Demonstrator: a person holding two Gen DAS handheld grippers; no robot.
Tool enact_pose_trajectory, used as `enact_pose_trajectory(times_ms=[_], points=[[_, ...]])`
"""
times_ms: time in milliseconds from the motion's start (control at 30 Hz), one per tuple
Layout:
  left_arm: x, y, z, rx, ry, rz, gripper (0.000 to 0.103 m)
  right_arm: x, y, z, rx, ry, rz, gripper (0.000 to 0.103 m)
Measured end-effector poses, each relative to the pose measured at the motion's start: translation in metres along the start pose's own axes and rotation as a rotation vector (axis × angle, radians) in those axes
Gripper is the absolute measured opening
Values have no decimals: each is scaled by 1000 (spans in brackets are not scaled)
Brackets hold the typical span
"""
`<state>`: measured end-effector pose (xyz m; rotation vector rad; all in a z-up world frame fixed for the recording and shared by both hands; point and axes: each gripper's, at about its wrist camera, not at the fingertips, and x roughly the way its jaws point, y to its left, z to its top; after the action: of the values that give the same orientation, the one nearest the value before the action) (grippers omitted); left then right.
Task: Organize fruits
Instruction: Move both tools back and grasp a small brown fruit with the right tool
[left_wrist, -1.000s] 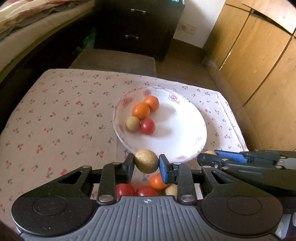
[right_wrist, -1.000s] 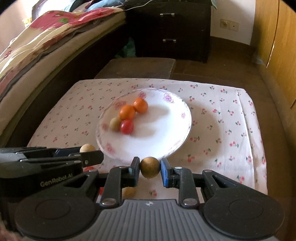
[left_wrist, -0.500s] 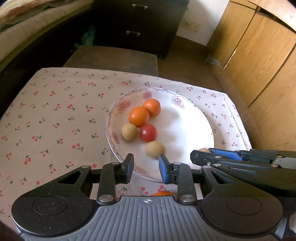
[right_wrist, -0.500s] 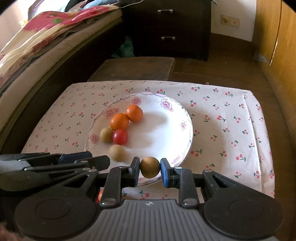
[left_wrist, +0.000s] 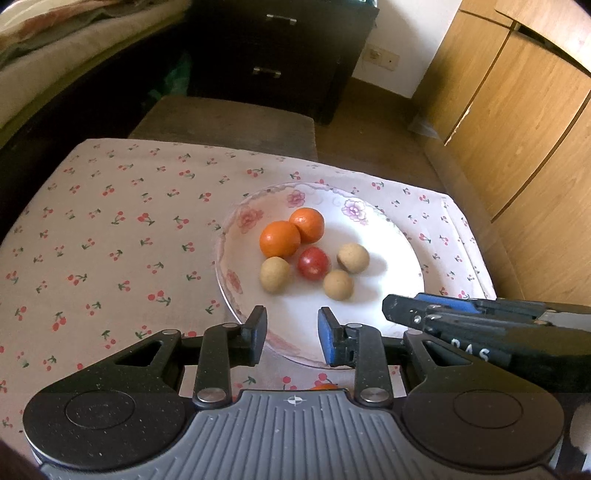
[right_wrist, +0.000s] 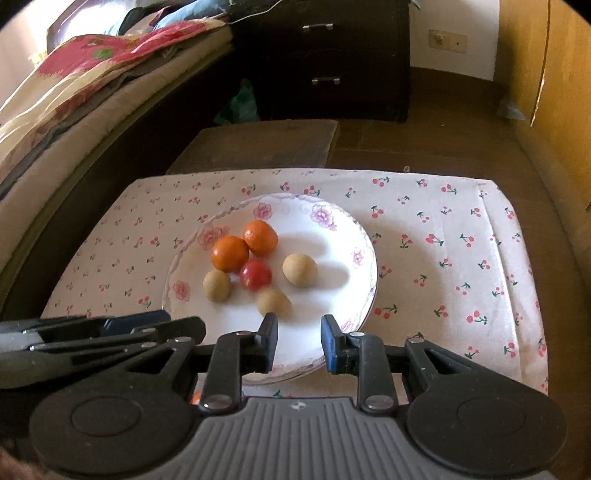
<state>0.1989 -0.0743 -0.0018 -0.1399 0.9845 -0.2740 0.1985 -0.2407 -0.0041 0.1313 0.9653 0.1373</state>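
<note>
The cherry-print bench (left_wrist: 110, 240) lay bare on its left. The left gripper (left_wrist: 291, 334) hovered at the near rim of the plate (left_wrist: 384, 295), slightly spread and empty. On the plate sat two oranges (left_wrist: 279, 239), a tomato (left_wrist: 313, 263) and three tan fruits (left_wrist: 338, 284), clustered left of centre. To the right, the right gripper (right_wrist: 299, 341) was likewise parted, pinching nothing.

Worktop (right_wrist: 443, 206) w/ white cherry-print cloth (right_wrist: 436, 258) over it. Directly on cloth: one white flowered plate (right_wrist: 332, 225), approx centre. Small orange fruit (left_wrist: 324, 386) also on cloth at near edge, mostly hidden.
</note>
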Motion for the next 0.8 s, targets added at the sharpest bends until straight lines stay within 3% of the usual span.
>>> enact_pose_trajectory(times_ms=[800], points=[[-31, 27, -25, -10, -1, 16, 42, -33, 15, -32, -33, 9, 8, 33]])
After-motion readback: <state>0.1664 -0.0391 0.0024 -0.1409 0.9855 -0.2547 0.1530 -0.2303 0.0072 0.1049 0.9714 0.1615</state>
